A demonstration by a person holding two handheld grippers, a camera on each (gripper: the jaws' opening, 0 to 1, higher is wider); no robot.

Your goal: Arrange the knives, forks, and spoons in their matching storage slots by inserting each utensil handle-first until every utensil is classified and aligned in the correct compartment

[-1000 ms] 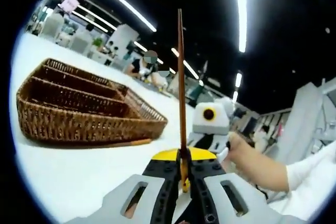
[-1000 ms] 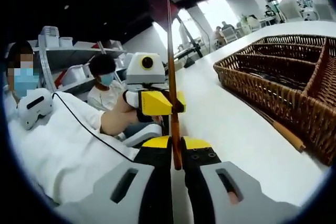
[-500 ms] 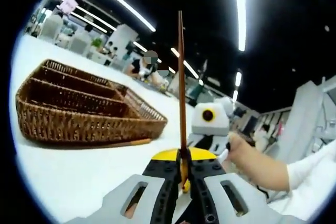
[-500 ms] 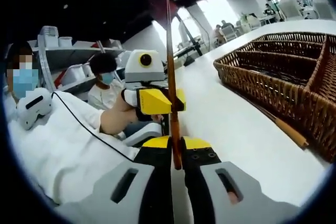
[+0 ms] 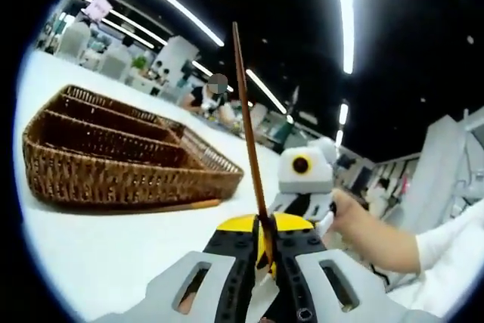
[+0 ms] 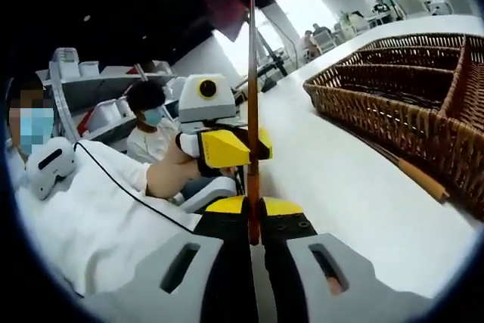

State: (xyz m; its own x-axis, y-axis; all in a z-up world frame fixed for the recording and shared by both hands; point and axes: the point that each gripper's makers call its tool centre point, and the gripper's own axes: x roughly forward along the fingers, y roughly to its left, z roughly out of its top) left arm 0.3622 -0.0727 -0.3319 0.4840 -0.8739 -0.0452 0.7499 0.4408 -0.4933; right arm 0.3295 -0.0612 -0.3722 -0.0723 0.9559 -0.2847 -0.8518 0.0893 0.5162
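Both pairs of jaws close on one thin brown utensil [image 5: 248, 126], the left gripper [image 5: 266, 243] and right gripper [image 6: 254, 225] pinching it upright toward twelve o'clock (its type is hard to tell). I judge it mid-handover. Next, one releases; the other carries it handle-first to the wicker tray [image 5: 113, 179] at nine o'clock, where another utensil [image 5: 178, 206] lies alongside.

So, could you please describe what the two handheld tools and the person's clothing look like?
Each tool has grey moulded fingers with slot cut-outs and black inner jaws backed by a yellow plate: the left tool, the right tool. Seen from the right gripper view, the left tool's head is yellow on a white body. The person wears a white sleeve with a thin black cable across it.
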